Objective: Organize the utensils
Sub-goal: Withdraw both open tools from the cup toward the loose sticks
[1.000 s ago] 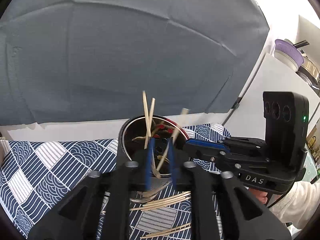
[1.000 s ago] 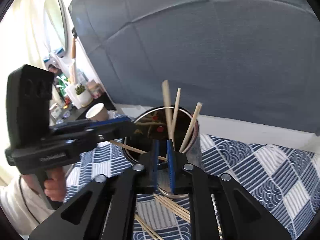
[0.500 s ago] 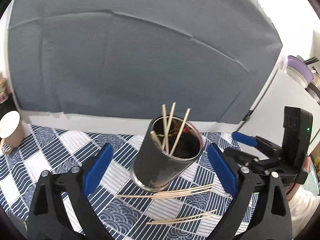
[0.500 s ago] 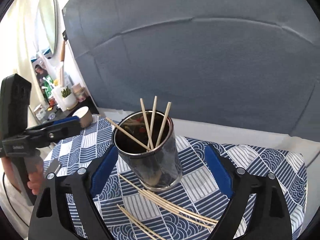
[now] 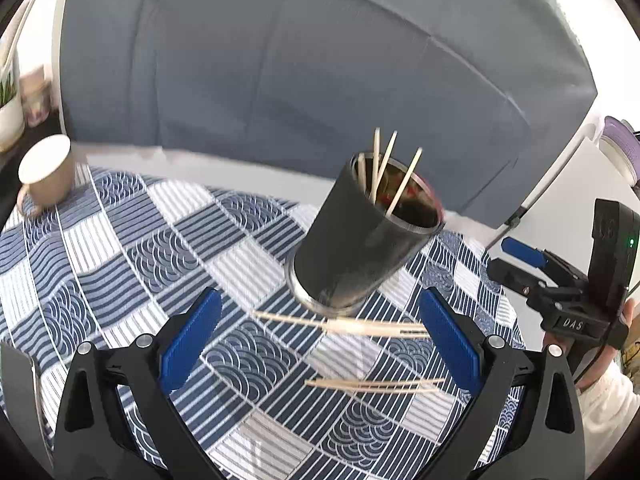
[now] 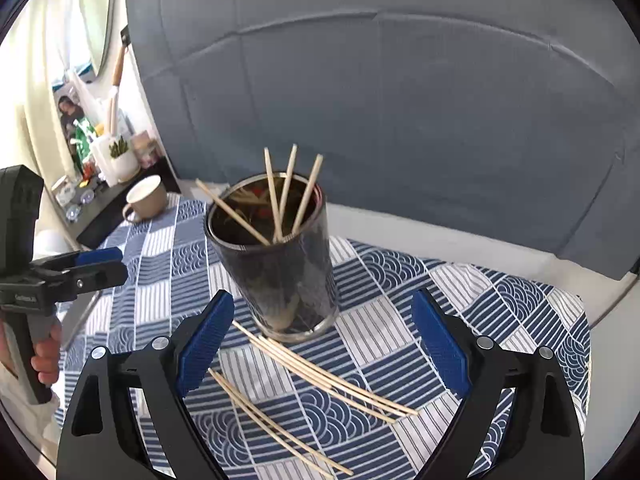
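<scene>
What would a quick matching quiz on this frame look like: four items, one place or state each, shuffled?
Items:
1. metal cup
2. loose chopsticks
3. mug
4. right gripper

Places/states:
A. lying flat on the cloth in front of the cup
B. jaws open, nothing between the pads
C. upright on the checked cloth, chopsticks standing in it
D. at the far left edge of the cloth

Pairs: 1-C, 2-A, 3-D, 4-B

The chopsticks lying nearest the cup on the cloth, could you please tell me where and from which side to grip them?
Grip the chopsticks near mid-length, coming from above with the right gripper open across them; they lie flat, bunched, one end against the metal cup.
</scene>
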The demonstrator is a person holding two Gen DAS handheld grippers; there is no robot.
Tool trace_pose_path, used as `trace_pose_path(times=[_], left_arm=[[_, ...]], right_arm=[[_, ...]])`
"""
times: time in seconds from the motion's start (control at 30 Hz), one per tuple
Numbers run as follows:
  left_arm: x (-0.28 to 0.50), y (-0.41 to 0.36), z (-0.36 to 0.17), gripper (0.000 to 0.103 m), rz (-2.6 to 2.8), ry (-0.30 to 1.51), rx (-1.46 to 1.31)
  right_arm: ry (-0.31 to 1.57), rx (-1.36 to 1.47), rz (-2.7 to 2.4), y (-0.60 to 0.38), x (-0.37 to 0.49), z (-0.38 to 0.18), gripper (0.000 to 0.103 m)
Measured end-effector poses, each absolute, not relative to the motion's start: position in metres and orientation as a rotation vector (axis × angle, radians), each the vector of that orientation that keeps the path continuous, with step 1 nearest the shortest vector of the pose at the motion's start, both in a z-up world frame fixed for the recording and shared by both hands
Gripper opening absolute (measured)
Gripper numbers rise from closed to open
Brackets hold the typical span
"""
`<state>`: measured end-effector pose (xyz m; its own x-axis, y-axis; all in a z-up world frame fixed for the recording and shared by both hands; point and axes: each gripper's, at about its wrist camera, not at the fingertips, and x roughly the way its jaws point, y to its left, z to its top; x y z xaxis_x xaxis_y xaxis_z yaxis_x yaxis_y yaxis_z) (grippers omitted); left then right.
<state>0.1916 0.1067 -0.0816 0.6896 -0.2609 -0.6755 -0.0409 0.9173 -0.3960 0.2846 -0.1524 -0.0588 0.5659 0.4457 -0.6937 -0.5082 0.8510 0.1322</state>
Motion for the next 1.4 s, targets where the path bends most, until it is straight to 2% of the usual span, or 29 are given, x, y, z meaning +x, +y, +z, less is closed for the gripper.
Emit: trace_pose_path(times=[0.37, 0.77, 1.4], left_arm=[[0.177, 0.079, -0.111, 0.097, -0.035, 0.898, -0.405], [0.161, 0.011, -0.137, 0.097, 0.155, 0.948, -0.442], [0.167, -0.044, -0.193, 0.097, 0.386, 1.092, -0.477]], right_arm=[[0.851, -0.18, 0.642, -0.168, 0.302, -0.092, 0.086], [0.904, -0.329, 0.845, -0.185, 0.332, -0.132, 0.086], [0.948, -0.489, 1.041, -0.168, 0.354, -0.195, 0.086]])
